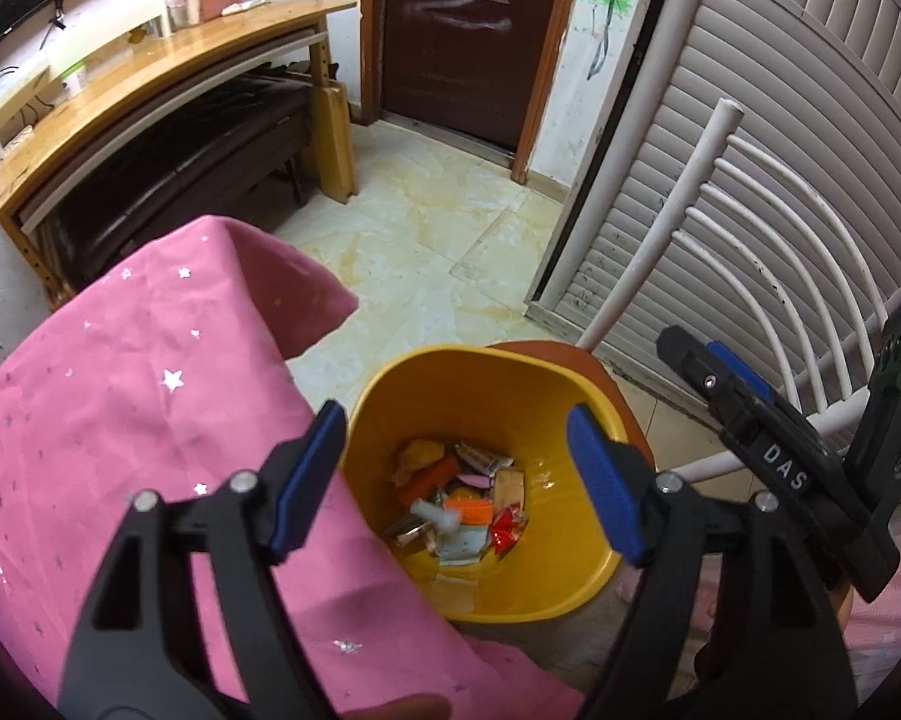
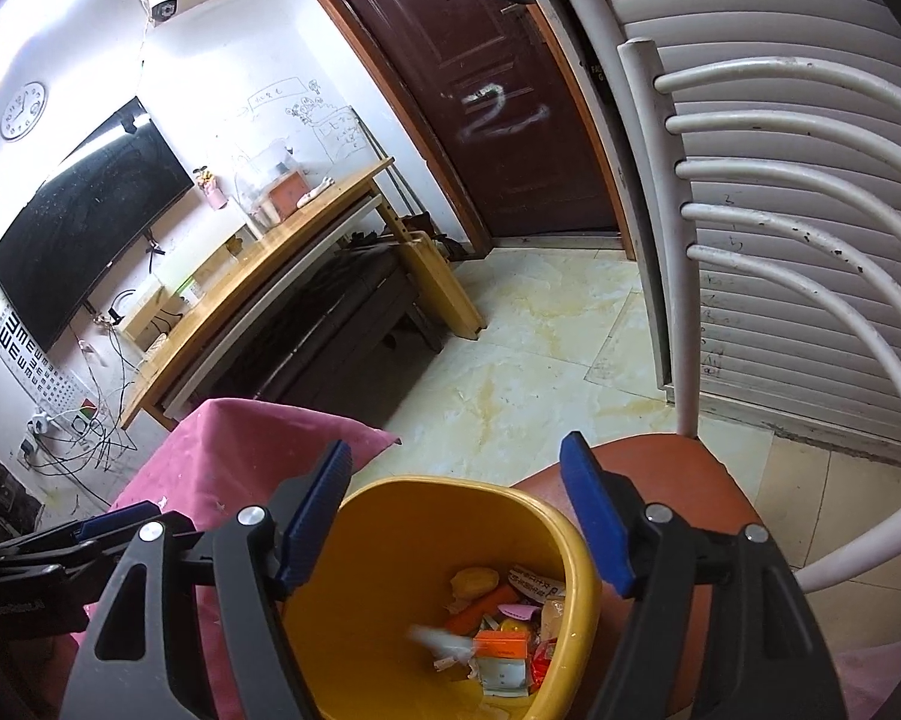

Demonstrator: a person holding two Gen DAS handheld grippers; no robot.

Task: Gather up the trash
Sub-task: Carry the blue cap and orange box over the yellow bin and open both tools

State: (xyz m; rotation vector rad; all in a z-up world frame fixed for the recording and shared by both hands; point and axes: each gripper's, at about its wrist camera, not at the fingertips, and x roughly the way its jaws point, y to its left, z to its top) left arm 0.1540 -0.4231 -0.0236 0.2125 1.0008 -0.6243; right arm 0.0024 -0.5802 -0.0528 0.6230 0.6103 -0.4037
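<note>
Your jaws gape wide and hold nothing: left gripper [image 1: 453, 480] and right gripper [image 2: 456, 516] both tilt down over the yellow bin [image 1: 390, 396] on the chair [image 2: 678, 468], trash [image 1: 456, 504] at its bottom.

Domestic living room. Indicators: wall-mounted television [image 2: 87, 222] at far left, wooden desk [image 2: 270, 276] beneath it, wall clock [image 2: 23, 111], brown entry door [image 2: 486, 102] at far centre, tiled floor [image 2: 540, 348].

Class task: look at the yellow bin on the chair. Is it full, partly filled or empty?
Partly filled. Wrappers and scraps cover only the bottom of the yellow bin; its inner walls show bare above them.
</note>
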